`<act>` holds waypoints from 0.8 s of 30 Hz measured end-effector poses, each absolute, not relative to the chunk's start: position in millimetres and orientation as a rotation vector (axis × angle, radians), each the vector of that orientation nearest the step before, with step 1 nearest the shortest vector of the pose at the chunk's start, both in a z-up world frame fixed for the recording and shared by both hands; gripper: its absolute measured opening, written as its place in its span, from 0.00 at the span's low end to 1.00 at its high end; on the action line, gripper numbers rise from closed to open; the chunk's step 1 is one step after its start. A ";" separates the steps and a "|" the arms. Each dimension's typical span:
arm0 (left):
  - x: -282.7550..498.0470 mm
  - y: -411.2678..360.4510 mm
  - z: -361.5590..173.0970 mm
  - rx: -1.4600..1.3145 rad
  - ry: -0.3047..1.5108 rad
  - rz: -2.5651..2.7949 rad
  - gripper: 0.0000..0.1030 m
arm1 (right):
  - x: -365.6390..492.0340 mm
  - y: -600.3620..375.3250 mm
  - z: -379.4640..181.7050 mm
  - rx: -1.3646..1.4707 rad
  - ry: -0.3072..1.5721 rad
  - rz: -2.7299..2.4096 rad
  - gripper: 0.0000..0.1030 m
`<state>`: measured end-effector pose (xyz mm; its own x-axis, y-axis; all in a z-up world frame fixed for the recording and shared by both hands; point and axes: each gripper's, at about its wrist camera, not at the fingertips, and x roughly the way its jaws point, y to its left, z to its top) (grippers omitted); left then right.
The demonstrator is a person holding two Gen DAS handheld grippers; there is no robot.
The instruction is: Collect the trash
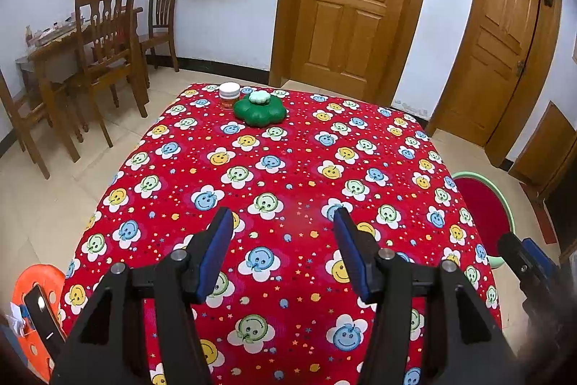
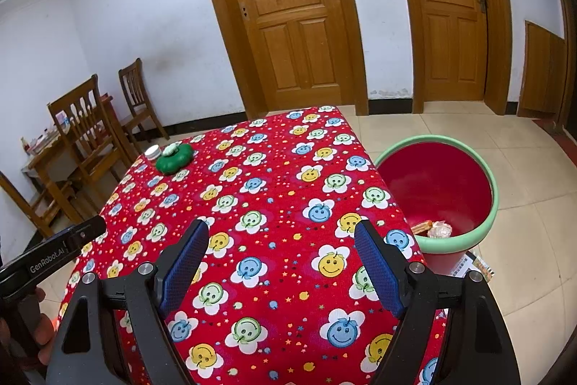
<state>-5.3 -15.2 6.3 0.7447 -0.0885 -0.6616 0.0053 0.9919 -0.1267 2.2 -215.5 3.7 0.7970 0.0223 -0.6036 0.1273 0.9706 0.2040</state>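
Note:
My left gripper [image 1: 283, 217] hangs open over the near part of the red flowered tablecloth [image 1: 288, 147], nothing between its blue pads. My right gripper [image 2: 281, 230] is open too, above the cloth [image 2: 274, 190] near the table's right edge, and empty. A red bin with a pale green rim [image 2: 438, 183] stands on the floor just right of the table; crumpled paper [image 2: 440, 229] and an orange scrap [image 2: 422, 226] lie in it. The bin [image 1: 483, 208] also shows at the right of the left wrist view. My right gripper [image 1: 533, 262] appears there beside it.
At the table's far left corner sit a green flower-shaped container [image 1: 259, 110] and a small white-lidded jar [image 1: 229, 95]. An orange stool with a phone [image 1: 39, 309] is at the near left. Wooden chairs [image 1: 104, 56] and two closed doors [image 2: 288, 13] lie beyond.

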 end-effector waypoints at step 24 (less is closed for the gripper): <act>-5.7 -15.7 7.8 -0.121 0.728 -0.052 0.56 | 2.5 -216.1 3.9 0.240 0.647 -0.055 0.81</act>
